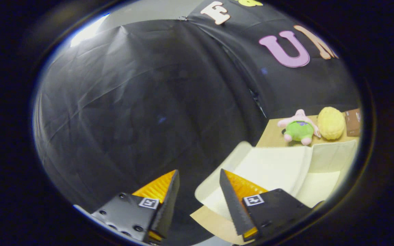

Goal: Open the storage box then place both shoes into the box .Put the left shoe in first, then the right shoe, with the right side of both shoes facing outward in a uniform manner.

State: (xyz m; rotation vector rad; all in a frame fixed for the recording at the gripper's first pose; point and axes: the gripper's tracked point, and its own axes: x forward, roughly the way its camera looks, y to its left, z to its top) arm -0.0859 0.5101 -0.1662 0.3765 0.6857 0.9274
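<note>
My gripper [198, 172] is open, with a clear gap and nothing between its fingers; it is tilted and points mostly at the black cloth wall. A cream storage box [279, 167] sits on the wooden table to the right of the fingers, its lid flap [333, 155] raised at the far side. The right finger [234, 201] overlaps the box's near corner. I cannot make out any shoes from here.
Beyond the box on the wooden table [272, 136] lie a pink and green plush toy [299, 128], a yellow knitted ball [330, 123] and a small brown box [353, 121]. The black cloth wall [149, 102] rises close behind the table's left edge.
</note>
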